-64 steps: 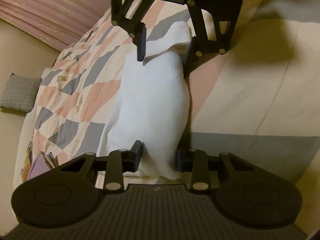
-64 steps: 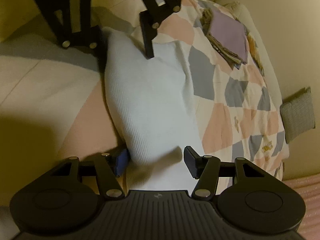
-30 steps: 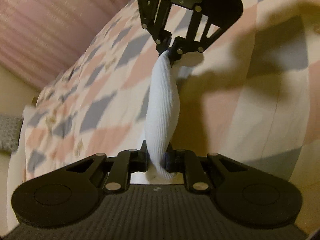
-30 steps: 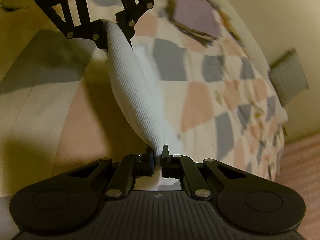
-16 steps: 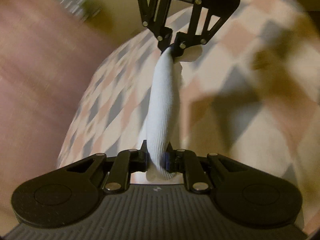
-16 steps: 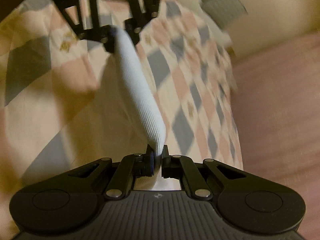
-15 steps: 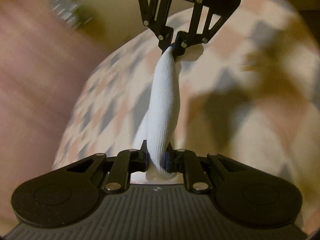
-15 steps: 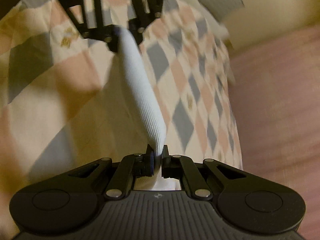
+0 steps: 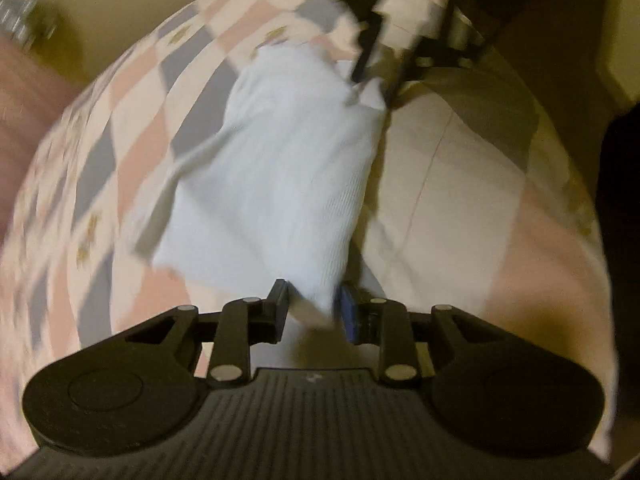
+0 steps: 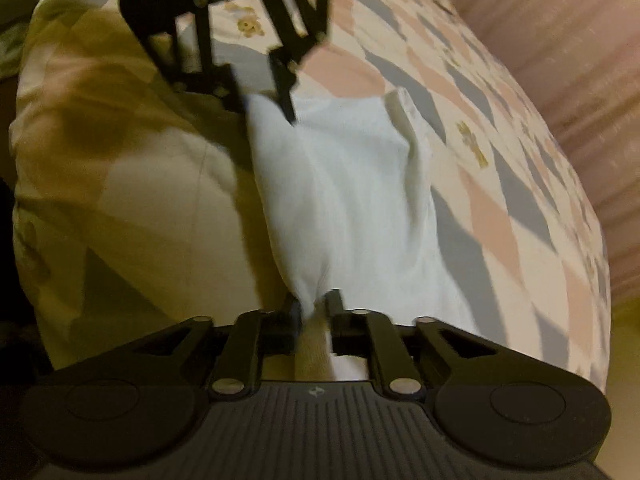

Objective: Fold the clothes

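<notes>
A white knit garment [image 9: 280,168] lies spread on the patchwork quilt [image 9: 460,184], stretched between my two grippers. In the left wrist view my left gripper [image 9: 314,300] is opening, and the garment's near corner sits loosely between its fingers. My right gripper [image 9: 376,76] is at the garment's far corner, blurred. The right wrist view shows the same garment [image 10: 344,192] running from my right gripper [image 10: 314,304] to my left gripper [image 10: 266,112]. The right jaws are also opening, with a bunched corner still between them.
The quilt [image 10: 500,208] of pink, grey and cream diamonds covers the whole bed. A pink striped surface [image 10: 580,40] lies beyond the bed's rounded edge. Deep shadow borders the bed at the right edge [image 9: 620,200] of the left wrist view.
The garment hung taut as a narrow roll between the two shut grippers. It now lies wide on the quilt, both grippers have swung and dropped, and both pairs of jaws have parted.
</notes>
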A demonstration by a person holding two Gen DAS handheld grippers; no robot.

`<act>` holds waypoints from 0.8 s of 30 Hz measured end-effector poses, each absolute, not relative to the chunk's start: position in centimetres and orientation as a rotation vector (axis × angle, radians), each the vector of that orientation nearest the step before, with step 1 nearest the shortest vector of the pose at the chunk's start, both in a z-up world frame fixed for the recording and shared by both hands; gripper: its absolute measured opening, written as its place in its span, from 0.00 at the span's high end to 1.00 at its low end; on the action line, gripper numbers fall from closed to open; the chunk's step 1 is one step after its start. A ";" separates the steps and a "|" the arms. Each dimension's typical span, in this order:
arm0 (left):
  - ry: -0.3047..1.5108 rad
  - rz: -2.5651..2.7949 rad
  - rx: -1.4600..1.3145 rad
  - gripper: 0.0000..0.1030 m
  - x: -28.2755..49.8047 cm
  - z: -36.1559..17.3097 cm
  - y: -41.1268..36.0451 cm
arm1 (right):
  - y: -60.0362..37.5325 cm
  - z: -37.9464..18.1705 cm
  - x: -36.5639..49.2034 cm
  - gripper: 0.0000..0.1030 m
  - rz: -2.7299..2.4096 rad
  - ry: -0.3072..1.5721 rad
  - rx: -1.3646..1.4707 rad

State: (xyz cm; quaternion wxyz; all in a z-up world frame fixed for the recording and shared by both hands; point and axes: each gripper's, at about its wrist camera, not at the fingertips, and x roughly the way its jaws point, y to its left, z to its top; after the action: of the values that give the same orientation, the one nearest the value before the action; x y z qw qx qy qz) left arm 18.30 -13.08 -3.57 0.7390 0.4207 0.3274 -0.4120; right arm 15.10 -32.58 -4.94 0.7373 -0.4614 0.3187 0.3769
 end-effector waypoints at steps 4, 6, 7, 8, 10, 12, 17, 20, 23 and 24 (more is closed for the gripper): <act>0.743 -0.808 0.724 0.76 18.8 -1.8 -11.2 | -34.5 -5.0 13.2 0.73 0.770 0.658 -0.923; 0.719 -0.746 0.588 0.67 19.6 -0.7 -10.6 | -35.6 -4.6 12.4 0.73 0.720 0.621 -0.875; 0.703 -0.716 0.522 0.66 20.2 -0.3 -10.5 | -36.3 -4.4 12.1 0.72 0.689 0.600 -0.846; 0.685 -0.694 0.483 0.66 20.9 -0.2 -10.6 | -37.2 -4.1 12.0 0.72 0.655 0.577 -0.814; 0.638 -0.664 0.465 0.66 21.9 -0.3 -10.7 | -38.3 -3.9 12.3 0.69 0.591 0.545 -0.756; 0.592 -0.634 0.449 0.66 23.0 -0.4 -10.8 | -39.5 -4.1 12.9 0.68 0.538 0.516 -0.691; 0.526 -0.612 0.448 0.66 25.5 -0.9 -11.0 | -41.7 -4.9 15.0 0.64 0.497 0.473 -0.525; 0.522 -0.616 0.430 0.66 26.5 -1.7 -10.7 | -42.6 -5.1 15.9 0.64 0.493 0.476 -0.438; 0.524 -0.642 0.392 0.66 27.0 -2.2 -10.2 | -42.9 -5.1 16.3 0.64 0.461 0.486 -0.365; 0.529 -0.653 0.383 0.66 27.1 -2.2 -10.0 | -42.9 -5.1 16.1 0.64 0.444 0.488 -0.351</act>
State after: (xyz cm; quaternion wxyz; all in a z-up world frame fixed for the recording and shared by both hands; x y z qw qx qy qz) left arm 27.14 -10.01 -2.24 0.8952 0.1847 0.2552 -0.3152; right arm 16.13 -42.88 -5.05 0.9310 -0.1715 0.2383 0.2168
